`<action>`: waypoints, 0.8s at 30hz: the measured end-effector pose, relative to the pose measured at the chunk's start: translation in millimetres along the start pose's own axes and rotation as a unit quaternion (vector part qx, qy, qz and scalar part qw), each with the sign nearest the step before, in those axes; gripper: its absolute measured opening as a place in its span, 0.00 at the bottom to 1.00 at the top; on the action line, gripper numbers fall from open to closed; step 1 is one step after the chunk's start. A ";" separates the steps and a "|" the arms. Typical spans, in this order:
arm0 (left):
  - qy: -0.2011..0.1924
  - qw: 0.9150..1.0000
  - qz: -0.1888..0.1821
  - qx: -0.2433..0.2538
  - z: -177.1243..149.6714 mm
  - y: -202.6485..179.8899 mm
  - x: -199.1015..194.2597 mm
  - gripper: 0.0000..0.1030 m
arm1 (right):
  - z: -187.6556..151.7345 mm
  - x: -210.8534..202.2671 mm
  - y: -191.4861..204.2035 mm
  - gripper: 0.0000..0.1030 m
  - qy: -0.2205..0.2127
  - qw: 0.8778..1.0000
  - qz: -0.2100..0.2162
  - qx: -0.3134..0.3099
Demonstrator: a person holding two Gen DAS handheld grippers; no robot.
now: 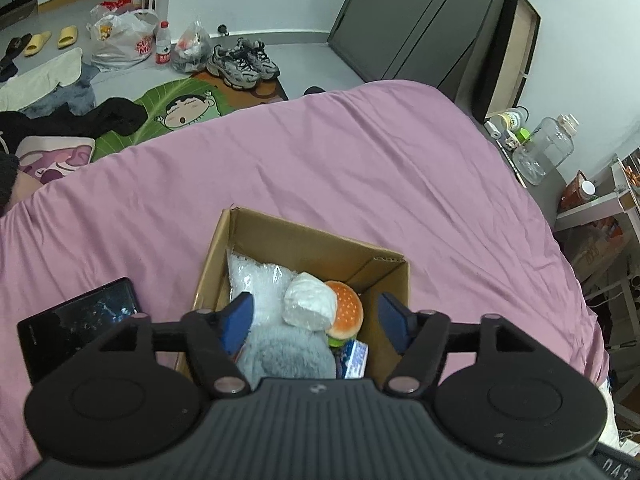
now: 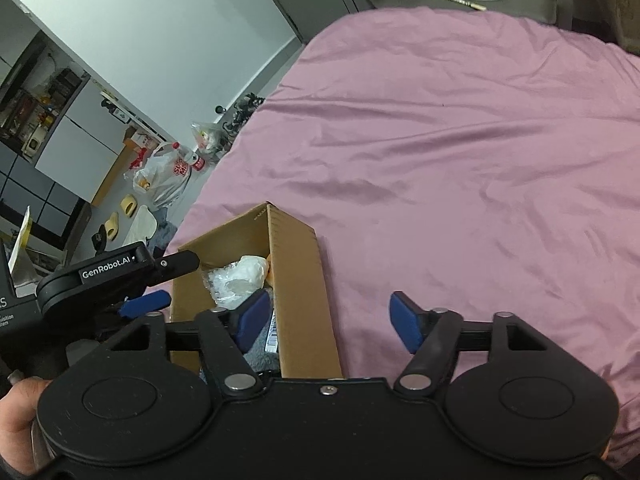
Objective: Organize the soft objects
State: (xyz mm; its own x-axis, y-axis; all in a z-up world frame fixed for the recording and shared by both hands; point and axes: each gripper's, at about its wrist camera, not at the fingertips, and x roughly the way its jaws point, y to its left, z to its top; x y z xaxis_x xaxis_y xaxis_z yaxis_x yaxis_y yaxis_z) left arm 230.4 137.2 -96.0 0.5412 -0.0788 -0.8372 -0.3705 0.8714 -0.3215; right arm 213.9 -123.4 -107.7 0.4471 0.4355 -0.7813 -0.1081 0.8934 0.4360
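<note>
An open cardboard box (image 1: 280,236) sits on the pink bedsheet (image 1: 360,152). Inside lie a clear plastic bag (image 1: 256,280), a white wrapped bundle (image 1: 310,300), a plush burger (image 1: 348,312), a grey fluffy item (image 1: 288,354) and a small printed packet (image 1: 354,358). My left gripper (image 1: 314,316) hovers open just above the box's contents, holding nothing. In the right wrist view the same box (image 2: 304,300) is at lower left, and my right gripper (image 2: 330,318) stands open over the box's right wall and the sheet. The left gripper (image 2: 120,276) shows at the left edge there.
A black phone (image 1: 80,320) lies on the sheet left of the box. Beyond the bed, the floor holds sneakers (image 1: 244,62), plastic bags (image 1: 120,38), a water bottle (image 1: 163,44), slippers and a cartoon mat (image 1: 176,112). A side table with a glass jar (image 1: 544,148) stands at the right.
</note>
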 end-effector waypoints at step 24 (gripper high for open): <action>-0.042 0.997 0.002 0.067 -66.0 -33.2 -95.1 0.85 | -28.5 -98.5 -7.4 1.00 -0.078 0.995 -0.027 -0.048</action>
State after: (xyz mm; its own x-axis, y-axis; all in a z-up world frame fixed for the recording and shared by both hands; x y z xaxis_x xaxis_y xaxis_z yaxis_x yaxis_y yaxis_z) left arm 141.4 83.8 -34.9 0.6034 -0.0400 -0.7964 -0.2706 0.9292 -0.2517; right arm 145.3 -169.7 -46.7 0.5866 0.3712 -0.7198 -0.1613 0.9245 0.3454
